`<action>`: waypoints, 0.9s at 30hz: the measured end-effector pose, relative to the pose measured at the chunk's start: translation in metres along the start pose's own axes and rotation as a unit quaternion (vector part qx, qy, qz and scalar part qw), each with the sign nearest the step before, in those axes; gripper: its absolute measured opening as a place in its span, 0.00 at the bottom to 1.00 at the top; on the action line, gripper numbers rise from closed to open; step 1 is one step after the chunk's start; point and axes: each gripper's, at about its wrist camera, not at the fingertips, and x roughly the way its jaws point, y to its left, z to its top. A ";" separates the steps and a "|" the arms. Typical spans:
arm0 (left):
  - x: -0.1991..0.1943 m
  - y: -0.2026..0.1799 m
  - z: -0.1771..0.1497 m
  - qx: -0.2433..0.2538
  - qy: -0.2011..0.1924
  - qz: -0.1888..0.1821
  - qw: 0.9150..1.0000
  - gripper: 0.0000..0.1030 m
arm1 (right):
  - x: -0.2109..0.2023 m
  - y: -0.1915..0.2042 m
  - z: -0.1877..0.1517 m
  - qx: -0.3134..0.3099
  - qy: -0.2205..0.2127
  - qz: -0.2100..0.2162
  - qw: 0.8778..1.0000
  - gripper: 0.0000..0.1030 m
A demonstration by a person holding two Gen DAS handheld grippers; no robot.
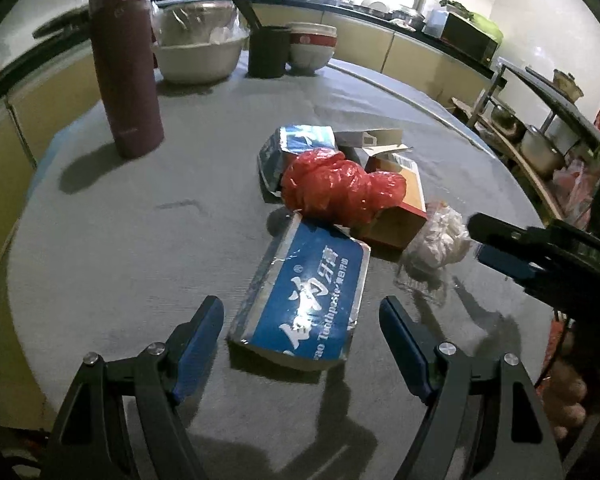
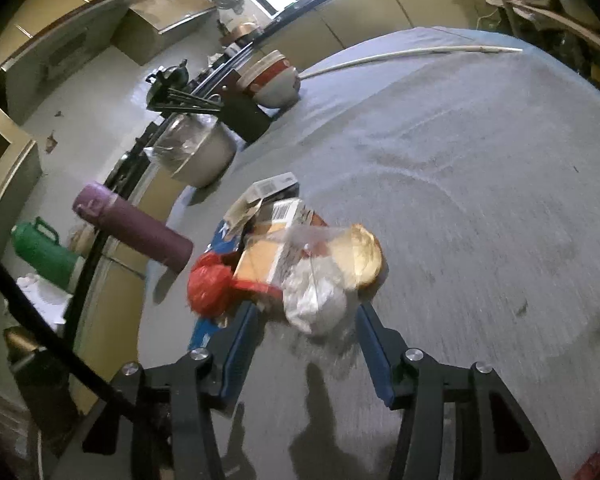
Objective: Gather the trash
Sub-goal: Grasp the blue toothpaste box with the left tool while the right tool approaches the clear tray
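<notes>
A heap of trash lies on the round grey table (image 1: 120,248). A blue toothpaste box (image 1: 304,304) lies nearest my left gripper (image 1: 302,312), which is open with a finger on each side of the box's near end. Behind it sit a crumpled red plastic bag (image 1: 336,186), a brown carton (image 1: 400,216), a blue-white pack (image 1: 292,148) and a clear plastic bag (image 1: 436,240). In the right wrist view my right gripper (image 2: 308,312) is open, its fingers flanking the clear plastic bag (image 2: 316,300) with a yellowish lid (image 2: 360,256) behind. The red bag (image 2: 210,284) lies left of it.
A purple thermos (image 1: 126,64) stands at the back left of the table. A metal basin (image 1: 198,46), a black chopstick holder (image 1: 268,50) and stacked bowls (image 1: 312,46) stand at the far edge. Kitchen counters and a pot rack (image 1: 540,140) surround the table.
</notes>
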 end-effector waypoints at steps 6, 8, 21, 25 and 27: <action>0.008 0.005 0.001 -0.013 0.000 -0.030 0.999 0.63 | 0.010 0.001 -0.001 -0.005 0.011 -0.006 1.000 0.49; 0.010 0.007 0.001 -0.015 0.000 -0.038 0.999 0.49 | 0.006 0.003 -0.002 -0.012 0.005 -0.004 1.000 0.49; -0.008 0.011 -0.004 -0.021 -0.003 -0.042 0.999 0.68 | 0.013 -0.029 0.058 0.083 -0.015 0.087 0.993 0.57; -0.013 0.006 0.000 -0.039 -0.024 -0.064 0.997 0.75 | 0.038 -0.021 0.063 0.080 0.027 0.103 0.991 0.53; -0.003 -0.007 0.002 -0.014 -0.014 -0.046 0.999 0.77 | 0.037 -0.009 0.058 0.052 0.032 0.094 0.994 0.43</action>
